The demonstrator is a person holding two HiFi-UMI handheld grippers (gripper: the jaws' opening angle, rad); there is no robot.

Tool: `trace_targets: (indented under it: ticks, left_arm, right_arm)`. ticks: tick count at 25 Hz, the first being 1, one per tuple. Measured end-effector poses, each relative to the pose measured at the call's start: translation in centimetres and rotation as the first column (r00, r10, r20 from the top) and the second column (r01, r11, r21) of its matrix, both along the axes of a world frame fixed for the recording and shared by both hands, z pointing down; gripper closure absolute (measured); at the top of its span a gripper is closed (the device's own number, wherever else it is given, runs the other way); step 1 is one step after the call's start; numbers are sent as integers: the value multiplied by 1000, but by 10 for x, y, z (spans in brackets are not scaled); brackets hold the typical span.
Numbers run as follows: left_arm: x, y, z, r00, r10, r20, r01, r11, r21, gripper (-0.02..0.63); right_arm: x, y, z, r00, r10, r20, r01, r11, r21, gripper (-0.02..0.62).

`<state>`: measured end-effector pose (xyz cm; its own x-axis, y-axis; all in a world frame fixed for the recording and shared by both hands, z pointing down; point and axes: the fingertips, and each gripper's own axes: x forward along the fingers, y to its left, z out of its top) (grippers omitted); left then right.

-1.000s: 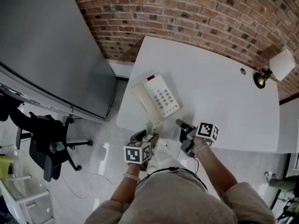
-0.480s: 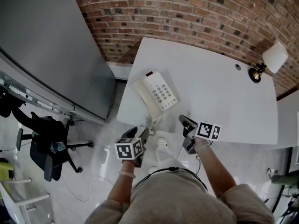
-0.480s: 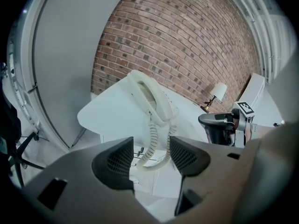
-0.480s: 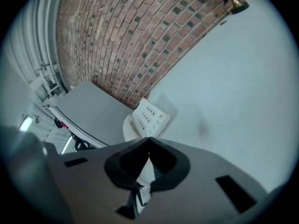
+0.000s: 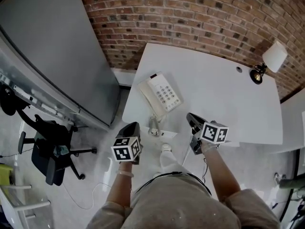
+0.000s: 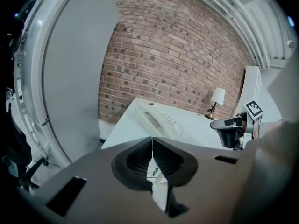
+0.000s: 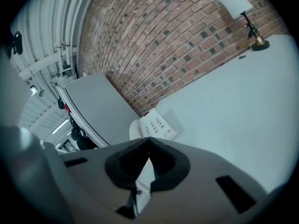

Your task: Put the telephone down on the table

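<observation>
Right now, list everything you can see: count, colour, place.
table: one, white, by the brick wall
telephone: one, white, near left corner of the table, coiled cord hanging over the edge
lamp: one, white shade, brass stand, far right corner of the table
panel: one, grey, left of the table
office chair: one, black, on the floor at left
left tool: one, dark, off the table's near edge, jaws just closed, nothing between them
right tool: one, dark, at the table's near edge, jaws together, empty
</observation>
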<state>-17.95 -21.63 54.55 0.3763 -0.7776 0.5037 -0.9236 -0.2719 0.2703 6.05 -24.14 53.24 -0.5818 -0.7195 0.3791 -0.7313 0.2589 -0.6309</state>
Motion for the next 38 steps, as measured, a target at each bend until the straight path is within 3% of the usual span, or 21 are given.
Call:
trace_targets:
  ticks: [9,18,28,38]
  left_arm:
    - [-13,10,-55,997,-31,74,15,977,212,600]
    - [-22,34,-98,995,-73,62,46,934,354,600]
    - [-24,73,-111,993,-101,61,67,908,413,600]
    - [-31,98,-117,990,-128,54,92,898,431,600]
  right_arm:
    - [1,15,-46,988,-7,-151,38,979,200,591]
    - [2,42,-91,976,40,-212,42,929,367,591]
    - [-1,89,-118,950,83,-302,88,856,510,591]
    - [-7,116,-125,948,101,-303,88,829,553,591]
